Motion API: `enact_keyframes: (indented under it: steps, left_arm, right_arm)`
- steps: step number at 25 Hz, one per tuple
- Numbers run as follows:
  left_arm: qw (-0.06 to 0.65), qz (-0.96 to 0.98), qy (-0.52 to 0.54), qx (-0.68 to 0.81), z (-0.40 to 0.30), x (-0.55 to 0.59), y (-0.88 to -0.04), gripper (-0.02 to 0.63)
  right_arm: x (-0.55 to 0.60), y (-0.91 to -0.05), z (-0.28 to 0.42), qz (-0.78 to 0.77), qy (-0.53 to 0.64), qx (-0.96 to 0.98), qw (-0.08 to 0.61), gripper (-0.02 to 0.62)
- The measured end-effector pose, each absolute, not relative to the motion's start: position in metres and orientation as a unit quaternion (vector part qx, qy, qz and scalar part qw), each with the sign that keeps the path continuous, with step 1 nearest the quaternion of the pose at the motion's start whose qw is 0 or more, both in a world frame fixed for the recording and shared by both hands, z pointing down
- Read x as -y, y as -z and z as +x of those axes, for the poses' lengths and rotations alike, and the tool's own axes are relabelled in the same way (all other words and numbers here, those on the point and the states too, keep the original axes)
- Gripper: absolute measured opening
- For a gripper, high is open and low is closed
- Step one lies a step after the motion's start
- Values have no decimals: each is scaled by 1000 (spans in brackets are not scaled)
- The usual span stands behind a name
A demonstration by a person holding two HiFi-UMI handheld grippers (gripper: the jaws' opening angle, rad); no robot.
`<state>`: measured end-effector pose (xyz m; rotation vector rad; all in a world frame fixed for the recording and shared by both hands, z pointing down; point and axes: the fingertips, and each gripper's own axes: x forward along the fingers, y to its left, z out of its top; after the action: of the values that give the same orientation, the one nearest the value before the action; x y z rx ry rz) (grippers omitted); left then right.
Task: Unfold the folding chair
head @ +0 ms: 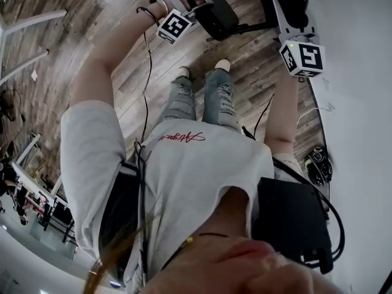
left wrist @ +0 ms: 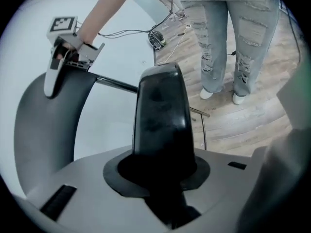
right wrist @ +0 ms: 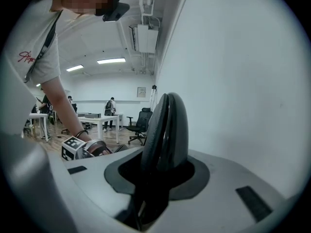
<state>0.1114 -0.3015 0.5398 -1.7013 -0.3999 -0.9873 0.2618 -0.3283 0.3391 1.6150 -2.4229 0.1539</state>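
Left gripper [left wrist: 158, 79], right gripper [right wrist: 167, 103] closed; head view shows folding chair [head: 217, 20].

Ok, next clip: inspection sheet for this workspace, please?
Surface: wood plank floor.
Job's things: black folding chair near the white wall, ahead of the person's shoes.
Clutter: small dark gadget on the floor by the wall.
Grippers: left gripper and right gripper both have jaws together, nothing seen between.
Cables: black cable along the left arm; white cable on the floor.
Surroundings: desks, an office chair, people far off.
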Motion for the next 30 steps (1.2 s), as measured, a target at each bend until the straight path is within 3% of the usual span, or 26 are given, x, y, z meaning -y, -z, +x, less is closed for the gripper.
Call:
enact_keyframes:
  steps: [5,10,14,22,30]
  left_arm:
    - [527,-734,398,159,54,263,-562,147]
    - [609,-708,348,87,23,249,-576,163]
    - [617,-716,324,47,1,220,-600,179]
    - [612,-722,321,-45,-50,149,-669,224]
    - [644,-688,300,-148,-49,148,-671,190]
  right_arm:
    - [319,-347,251,546,-59,830,103,124]
    - [311,-358,244,534,-59,840,79,124]
    - [297,-369,235,522,-53,847,79,124]
    - [268,-378,158,470,-15,875,110,124]
    - [262,-377,151,475,14,875,89,124]
